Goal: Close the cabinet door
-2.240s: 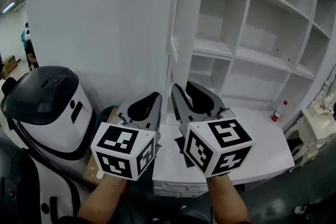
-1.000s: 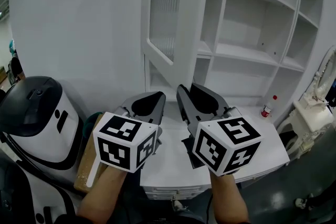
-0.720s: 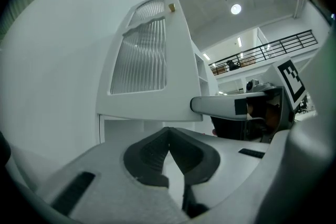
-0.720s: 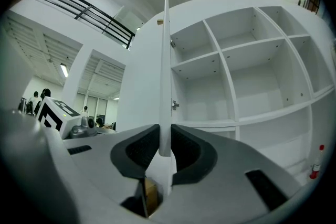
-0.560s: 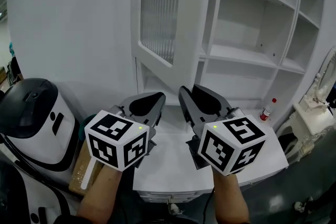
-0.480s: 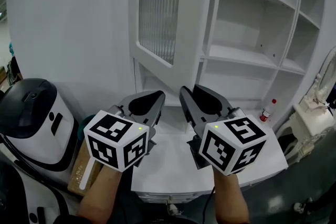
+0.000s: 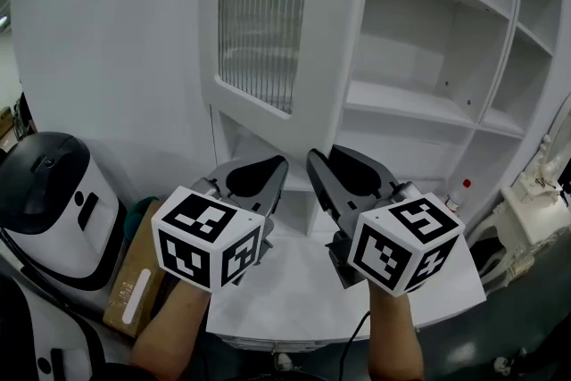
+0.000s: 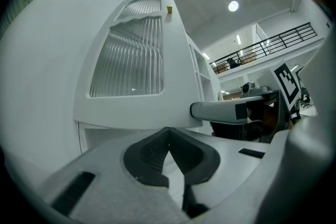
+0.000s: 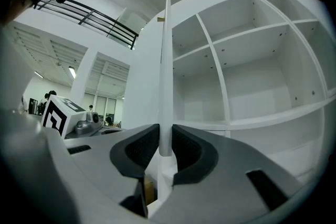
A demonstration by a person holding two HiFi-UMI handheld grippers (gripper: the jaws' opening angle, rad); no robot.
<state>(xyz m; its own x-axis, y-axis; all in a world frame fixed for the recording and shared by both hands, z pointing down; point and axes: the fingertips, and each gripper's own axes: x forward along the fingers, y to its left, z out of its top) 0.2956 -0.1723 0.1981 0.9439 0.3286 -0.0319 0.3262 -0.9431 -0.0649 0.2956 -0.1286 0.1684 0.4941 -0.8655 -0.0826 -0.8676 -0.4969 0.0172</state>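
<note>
Half closed: door ajar; right gripper jaws, just easing wider, pinch its edge; left gripper jaws together, empty

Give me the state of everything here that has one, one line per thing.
cabinet door: open, standing out from the cabinet.
right gripper: closed on the door's free edge, fingers having just eased apart slightly.
left gripper: shut, nothing between its fingers.
cabinet shelves: bare.
bottle: red cap on.
</note>
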